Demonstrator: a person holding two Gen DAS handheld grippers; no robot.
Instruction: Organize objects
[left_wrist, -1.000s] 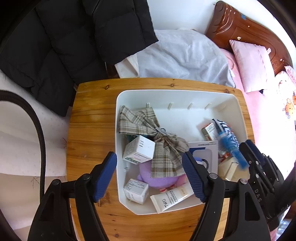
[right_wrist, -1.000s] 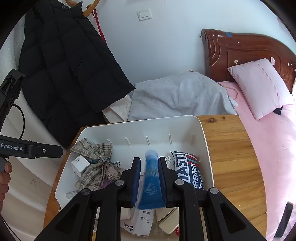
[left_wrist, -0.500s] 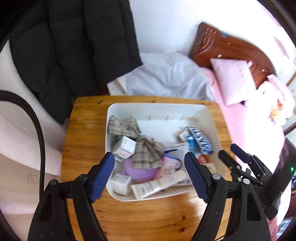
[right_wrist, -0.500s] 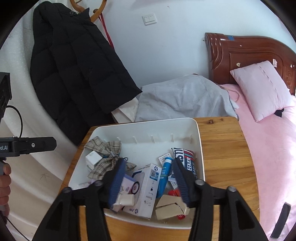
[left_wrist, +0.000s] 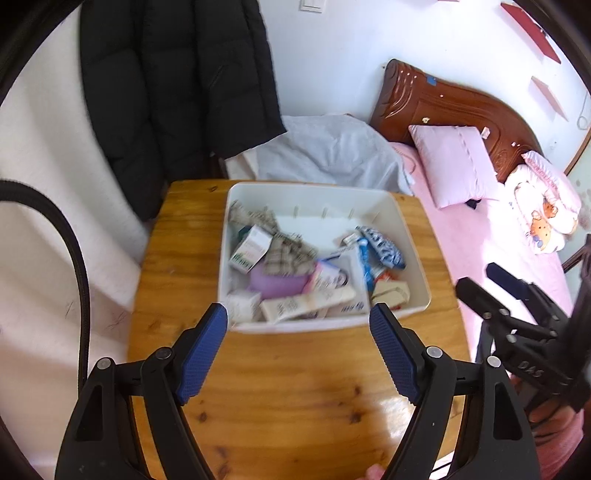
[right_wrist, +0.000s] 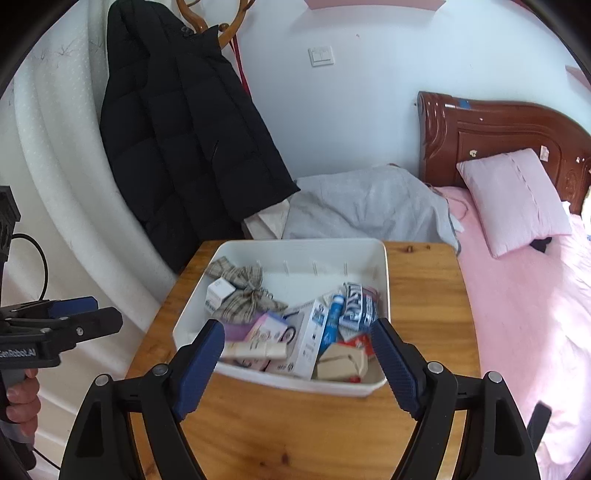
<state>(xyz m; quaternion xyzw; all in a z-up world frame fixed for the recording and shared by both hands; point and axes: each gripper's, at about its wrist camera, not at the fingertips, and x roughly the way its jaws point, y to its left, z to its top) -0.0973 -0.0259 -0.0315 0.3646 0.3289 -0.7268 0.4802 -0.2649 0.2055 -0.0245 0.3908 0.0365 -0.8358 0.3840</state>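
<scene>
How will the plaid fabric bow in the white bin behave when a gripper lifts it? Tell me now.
The plaid fabric bow lies crumpled over other items in the white plastic bin, so it is probably floppy and will droop. It looks light. Its loose folds may snag the small white box beside it.

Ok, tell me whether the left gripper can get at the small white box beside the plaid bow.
Probably yes: the left gripper is open and empty, and the small white box lies uncovered on top in the white bin.

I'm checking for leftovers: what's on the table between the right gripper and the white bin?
Nothing. In the right wrist view only bare wooden table lies between the open right gripper and the white bin's near wall.
</scene>
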